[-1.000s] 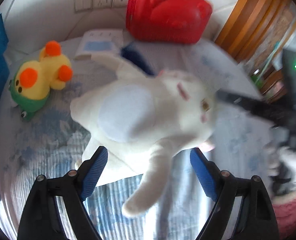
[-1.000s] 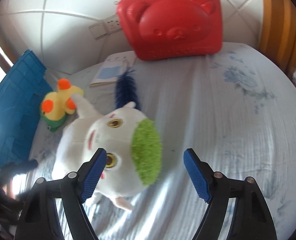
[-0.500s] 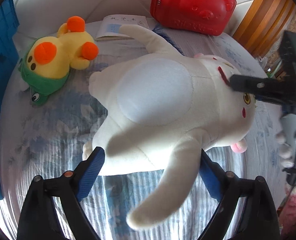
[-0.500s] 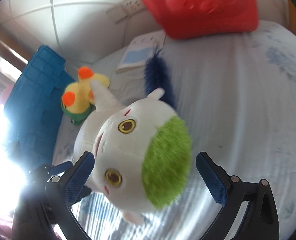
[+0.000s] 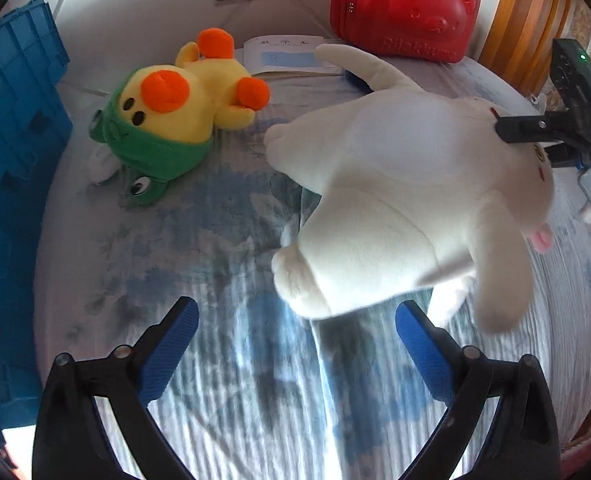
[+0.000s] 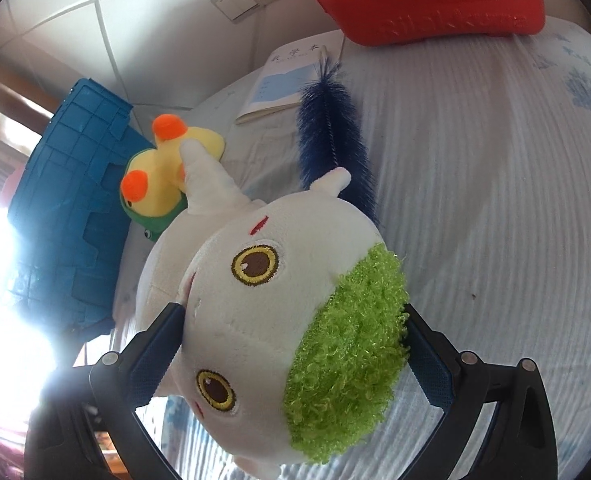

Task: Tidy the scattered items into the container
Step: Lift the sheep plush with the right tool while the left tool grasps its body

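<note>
The white plush toy (image 6: 271, 308) lies on the bed (image 6: 495, 200), its round head sitting between the spread fingers of the right gripper (image 6: 291, 356). The blue pads flank the head on either side, but I cannot tell whether they actually press on it. The left gripper (image 5: 295, 344) has its jaws opening, with nothing between them; the toy's white body (image 5: 395, 200) lies just ahead and to its right.

The toy looks light, soft and squashy, so it should give under the pads and not slip (the curly green patch on the head may offer extra grip). The head is wide, nearly filling the right gripper's span, so a firmer hold may come from the narrower body or a limb; a limb alone would let the toy dangle.

The blue container (image 5: 11, 168) stands well to the left of the left gripper, beyond a yellow duck plush (image 5: 183, 108). Further ahead lie a booklet (image 6: 287, 80), a dark blue feather (image 6: 335, 136) and a red bear case (image 5: 407, 12).
</note>
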`<state>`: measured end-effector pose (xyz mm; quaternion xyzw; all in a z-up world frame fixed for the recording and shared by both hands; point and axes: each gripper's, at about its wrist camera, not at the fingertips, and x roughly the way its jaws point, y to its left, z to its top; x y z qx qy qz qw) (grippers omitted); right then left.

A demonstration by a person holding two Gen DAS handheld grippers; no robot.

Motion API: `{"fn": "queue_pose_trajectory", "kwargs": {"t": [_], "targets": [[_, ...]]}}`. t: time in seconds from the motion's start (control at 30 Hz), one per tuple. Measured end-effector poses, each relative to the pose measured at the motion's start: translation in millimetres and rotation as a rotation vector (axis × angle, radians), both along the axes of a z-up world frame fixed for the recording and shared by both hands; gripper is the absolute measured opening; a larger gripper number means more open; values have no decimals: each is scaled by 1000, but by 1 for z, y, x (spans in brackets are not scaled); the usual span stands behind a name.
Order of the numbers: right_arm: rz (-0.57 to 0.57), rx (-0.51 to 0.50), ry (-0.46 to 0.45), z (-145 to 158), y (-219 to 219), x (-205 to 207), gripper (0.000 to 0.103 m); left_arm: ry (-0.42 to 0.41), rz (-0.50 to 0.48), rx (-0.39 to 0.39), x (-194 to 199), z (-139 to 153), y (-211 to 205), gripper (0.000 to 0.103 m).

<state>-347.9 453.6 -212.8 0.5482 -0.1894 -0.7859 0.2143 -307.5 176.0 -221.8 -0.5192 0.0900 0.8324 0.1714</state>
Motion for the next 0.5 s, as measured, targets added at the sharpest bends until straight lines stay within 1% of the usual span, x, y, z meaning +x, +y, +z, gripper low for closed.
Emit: {"fn": "queue_pose_trajectory", "kwargs": {"t": [0.03, 0.13, 0.23, 0.33, 0.4, 0.5], "targets": [[2, 8, -1, 1, -2, 0, 103, 1, -3, 23, -5, -4, 1, 100], [9, 26, -8, 1, -5, -1, 103, -14, -15, 55, -17, -19, 7, 102], [9, 61, -7, 3, -7, -3, 103, -27, -29, 101, -23, -24, 4, 103], [10, 92, 15, 11, -10, -3, 103, -22, -62, 111, -20, -23, 0, 103], [25, 108, 24, 13, -13, -4, 103, -36, -93, 112, -18, -28, 0, 103], [31, 85, -4, 1, -12, -9, 103, -68, -95, 96, -29, -45, 12, 103]]}}
